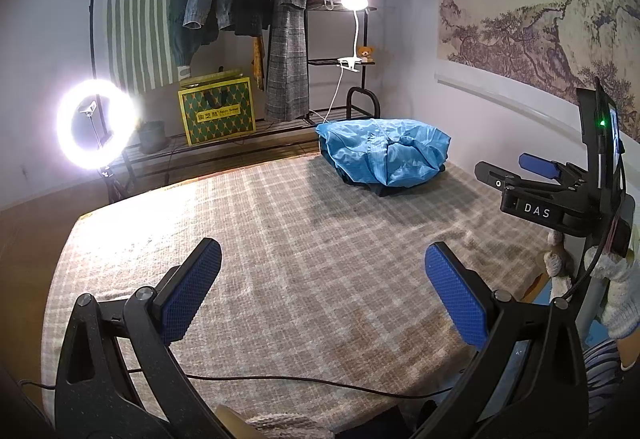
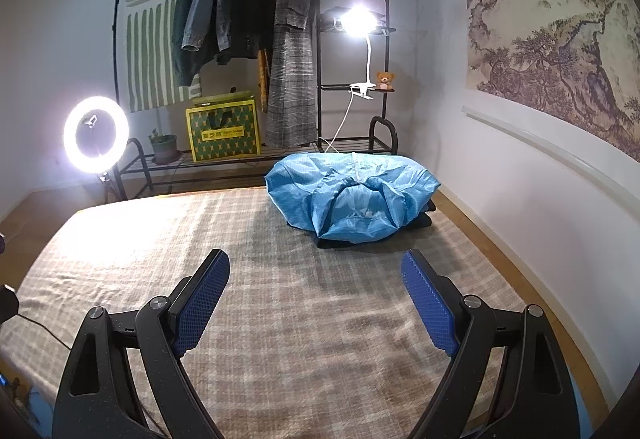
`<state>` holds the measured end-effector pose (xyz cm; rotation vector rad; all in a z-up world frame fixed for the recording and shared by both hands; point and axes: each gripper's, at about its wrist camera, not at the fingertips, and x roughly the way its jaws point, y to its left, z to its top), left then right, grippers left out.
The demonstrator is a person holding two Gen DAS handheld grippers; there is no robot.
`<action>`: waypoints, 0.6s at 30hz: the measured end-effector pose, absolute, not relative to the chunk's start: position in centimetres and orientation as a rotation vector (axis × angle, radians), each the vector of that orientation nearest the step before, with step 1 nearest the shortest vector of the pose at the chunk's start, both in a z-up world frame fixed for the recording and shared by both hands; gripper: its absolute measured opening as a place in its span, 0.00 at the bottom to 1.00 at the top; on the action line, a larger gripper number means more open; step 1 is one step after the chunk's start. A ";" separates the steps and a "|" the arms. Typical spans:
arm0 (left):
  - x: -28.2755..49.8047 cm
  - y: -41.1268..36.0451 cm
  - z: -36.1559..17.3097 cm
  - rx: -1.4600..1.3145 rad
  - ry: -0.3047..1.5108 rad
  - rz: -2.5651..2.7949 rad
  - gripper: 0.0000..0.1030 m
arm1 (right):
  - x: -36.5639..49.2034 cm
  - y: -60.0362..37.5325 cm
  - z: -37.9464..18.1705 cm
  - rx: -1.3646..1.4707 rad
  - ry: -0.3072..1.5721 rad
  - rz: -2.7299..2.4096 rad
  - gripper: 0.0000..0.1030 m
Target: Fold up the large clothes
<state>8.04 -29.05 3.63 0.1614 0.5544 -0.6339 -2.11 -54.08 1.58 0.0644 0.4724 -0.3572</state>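
Left gripper point(image 1: 322, 267) and right gripper point(image 2: 315, 275) both hover with blue-padded fingers spread wide, holding nothing, above the checked beige blanket point(image 2: 280, 319); crumpled light-blue jacket point(image 2: 352, 195) lies beyond

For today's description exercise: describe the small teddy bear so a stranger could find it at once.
Start at the black clothes rack against the back wall. On its right-hand shelves, the teddy bear sits beside the white lamp's clamp. It is the only small brown toy there.
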 end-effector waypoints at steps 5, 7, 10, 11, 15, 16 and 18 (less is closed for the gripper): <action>7.8 -29.0 3.9 0.159 0.539 -0.628 1.00 | -2.1 -54.0 1.5 0.061 0.474 -0.354 0.85; 7.5 -29.1 4.2 0.156 0.527 -0.623 1.00 | -2.1 -54.0 1.5 0.060 0.473 -0.354 0.85; 7.1 -29.2 4.5 0.156 0.509 -0.618 1.00 | -2.1 -54.0 1.5 0.061 0.474 -0.356 0.85; 7.1 -29.2 4.6 0.155 0.506 -0.615 1.00 | -2.1 -54.0 1.5 0.061 0.474 -0.356 0.85; 7.1 -29.2 4.7 0.138 0.522 -0.614 1.00 | -2.1 -54.0 1.5 0.060 0.474 -0.355 0.85; 7.2 -29.2 4.6 0.133 0.531 -0.608 1.00 | -2.0 -54.1 1.4 0.059 0.474 -0.354 0.85; 7.2 -29.3 4.8 0.125 0.543 -0.615 1.00 | -2.0 -54.0 1.5 0.057 0.473 -0.354 0.85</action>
